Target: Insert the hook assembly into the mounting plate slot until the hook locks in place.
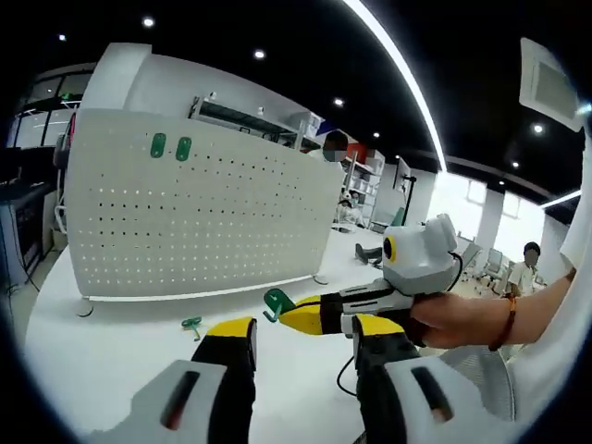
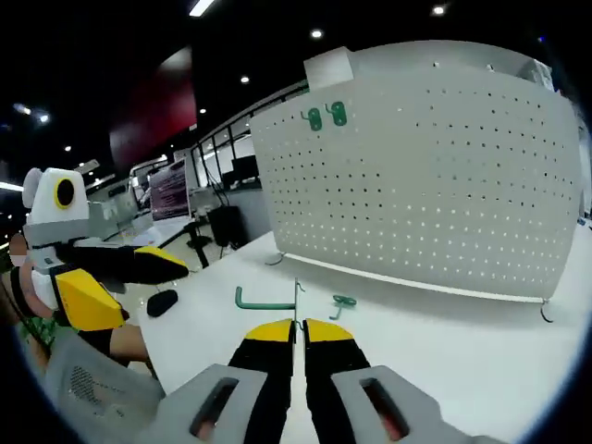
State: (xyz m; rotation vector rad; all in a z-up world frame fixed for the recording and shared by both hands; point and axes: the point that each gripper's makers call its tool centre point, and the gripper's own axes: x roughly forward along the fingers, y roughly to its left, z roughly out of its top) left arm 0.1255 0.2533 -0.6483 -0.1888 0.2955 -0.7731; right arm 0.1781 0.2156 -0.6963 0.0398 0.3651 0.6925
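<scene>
Nearest you in the right gripper view, your right gripper [image 2: 297,335] has its yellow-tipped black jaws pressed together on a green hook [image 2: 265,299], a thin L-shaped piece whose flat plate stands upright between the tips while its arm runs out toward nine o'clock and turns up at the end. The jaws sit on grey moulded bodies with dark slots.

In the left gripper view, your left gripper [image 1: 303,340] stands wide, its two yellow-capped jaws well apart with nothing between them. Across it, from three o'clock, a hand [image 1: 455,318] with an orange wristband brings in the other gripper, and the same green hook curls out of its yellow tips at about the centre of the view.

Just beyond, on the smooth white table [image 1: 111,370], a second green hook [image 1: 191,324] lies loose, at about ten o'clock from the left jaw; in the right gripper view it lies at about one o'clock from the tips.

Farther out stands the pegboard [image 1: 199,217], a white metal panel, gently curved by the lens, pierced with regular rows of small holes and propped on small feet. Two green hooks [image 1: 170,146] are already seated side by side in its upper rows, at about eleven o'clock.

Behind it are office shelving, monitors and ceiling lights.
</scene>
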